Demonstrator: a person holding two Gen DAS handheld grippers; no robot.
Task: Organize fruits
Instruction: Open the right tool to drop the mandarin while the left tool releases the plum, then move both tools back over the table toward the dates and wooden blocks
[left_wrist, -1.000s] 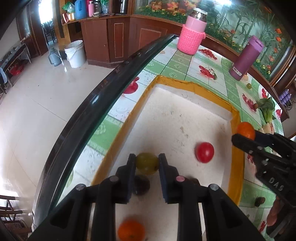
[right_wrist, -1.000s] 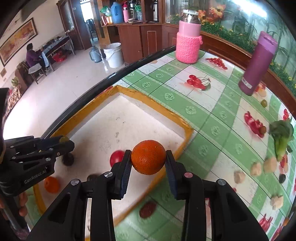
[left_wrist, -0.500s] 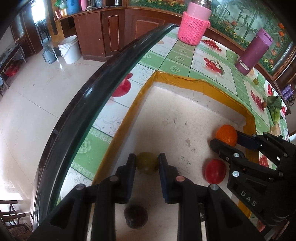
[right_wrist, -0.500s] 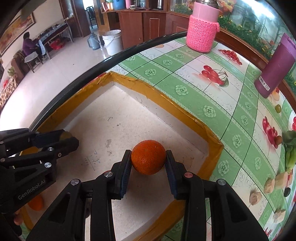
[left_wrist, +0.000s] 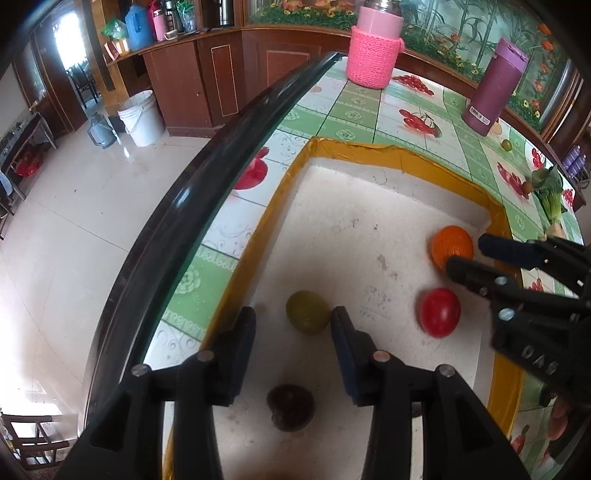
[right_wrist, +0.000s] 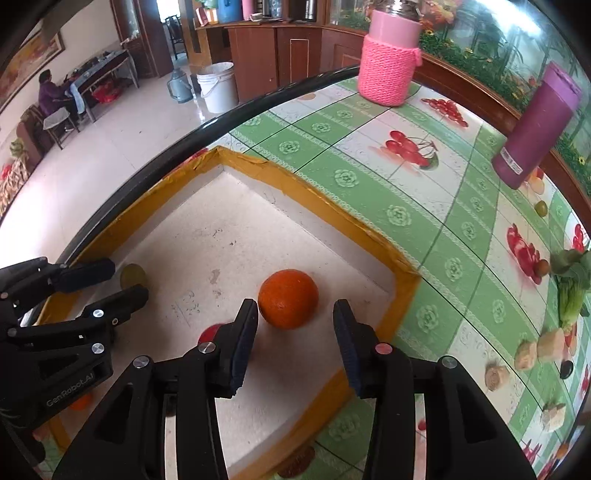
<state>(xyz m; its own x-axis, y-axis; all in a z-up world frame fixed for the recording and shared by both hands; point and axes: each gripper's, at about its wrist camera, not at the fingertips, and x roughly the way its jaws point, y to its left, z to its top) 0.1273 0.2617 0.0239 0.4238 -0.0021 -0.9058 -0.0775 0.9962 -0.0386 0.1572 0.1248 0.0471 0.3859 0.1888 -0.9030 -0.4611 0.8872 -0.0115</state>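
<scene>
Both fruits sat loose between open jaws in the tray.

The left gripper (left_wrist: 293, 326) had just been opening, and the round yellow-green fruit (left_wrist: 307, 312) lay on the white floor of the yellow-edged tray (left_wrist: 436, 164), just ahead between its jaws, with a gap on each side. The right gripper (right_wrist: 295, 332) had just been opening too, and the round orange fruit (right_wrist: 288, 298) lay free between its jaws near the tray's far corner. Each fruit was round, with no long side. I think each hand could pull straight back.
</scene>
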